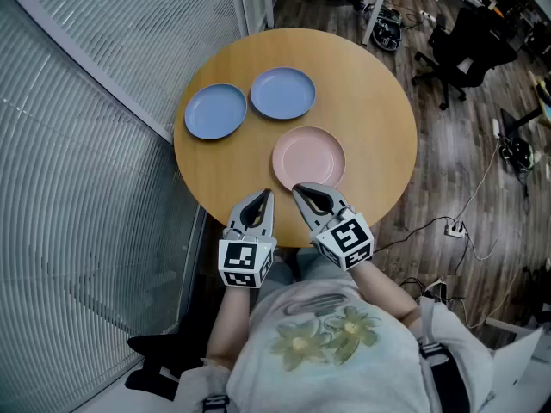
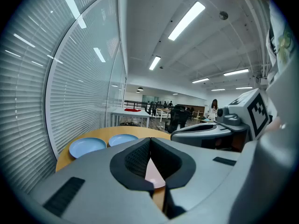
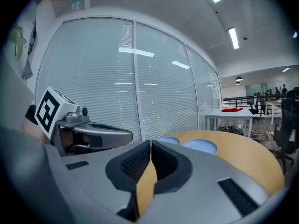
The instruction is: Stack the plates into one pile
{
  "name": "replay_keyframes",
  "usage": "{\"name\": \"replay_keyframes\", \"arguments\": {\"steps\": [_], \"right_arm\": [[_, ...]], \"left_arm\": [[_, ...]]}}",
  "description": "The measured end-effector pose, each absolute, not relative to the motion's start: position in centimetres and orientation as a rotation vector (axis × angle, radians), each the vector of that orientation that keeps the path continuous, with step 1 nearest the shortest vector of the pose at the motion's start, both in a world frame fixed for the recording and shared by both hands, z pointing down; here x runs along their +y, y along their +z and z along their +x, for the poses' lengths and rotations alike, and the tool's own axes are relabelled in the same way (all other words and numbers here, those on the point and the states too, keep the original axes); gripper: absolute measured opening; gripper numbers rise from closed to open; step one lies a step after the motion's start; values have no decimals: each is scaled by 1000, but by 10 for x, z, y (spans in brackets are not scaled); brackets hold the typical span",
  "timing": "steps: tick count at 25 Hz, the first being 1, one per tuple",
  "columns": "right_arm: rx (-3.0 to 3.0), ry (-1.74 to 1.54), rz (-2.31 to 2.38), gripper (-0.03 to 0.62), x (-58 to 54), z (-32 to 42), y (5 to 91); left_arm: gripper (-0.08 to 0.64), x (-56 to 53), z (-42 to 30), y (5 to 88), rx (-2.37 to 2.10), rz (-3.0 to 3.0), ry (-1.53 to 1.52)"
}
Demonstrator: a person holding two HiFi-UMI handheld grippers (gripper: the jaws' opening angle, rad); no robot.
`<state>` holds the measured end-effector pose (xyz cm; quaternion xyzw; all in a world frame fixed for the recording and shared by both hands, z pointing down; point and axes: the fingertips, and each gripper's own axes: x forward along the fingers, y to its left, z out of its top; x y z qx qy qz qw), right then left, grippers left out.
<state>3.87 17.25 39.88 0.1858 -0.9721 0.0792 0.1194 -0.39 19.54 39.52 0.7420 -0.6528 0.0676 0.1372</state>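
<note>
Three plates lie apart on the round wooden table (image 1: 379, 101). One blue plate (image 1: 215, 111) sits at the far left, a second blue plate (image 1: 282, 92) just right of it, and a pink plate (image 1: 308, 157) nearer to me. My left gripper (image 1: 263, 196) hovers over the table's near edge, shut and empty. Beside it, my right gripper (image 1: 299, 190) is shut and empty too, its tips at the pink plate's near rim. In the left gripper view both blue plates (image 2: 88, 146) (image 2: 122, 139) show beyond the jaws. The right gripper view shows them too (image 3: 200, 146).
A glass wall with blinds (image 1: 103, 76) runs along the table's left side. Office chairs (image 1: 465, 46) and floor cables (image 1: 456, 229) lie to the right. The person's torso (image 1: 327, 342) is right behind the grippers.
</note>
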Motion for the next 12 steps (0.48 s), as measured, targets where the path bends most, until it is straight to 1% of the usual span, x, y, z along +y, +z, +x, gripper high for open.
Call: {"name": "replay_keyframes", "arguments": {"steps": [12], "right_arm": [[-2875,244,503,46,139,63,402]], "left_arm": [[18,165,9,397,-1936,2105,177]]}}
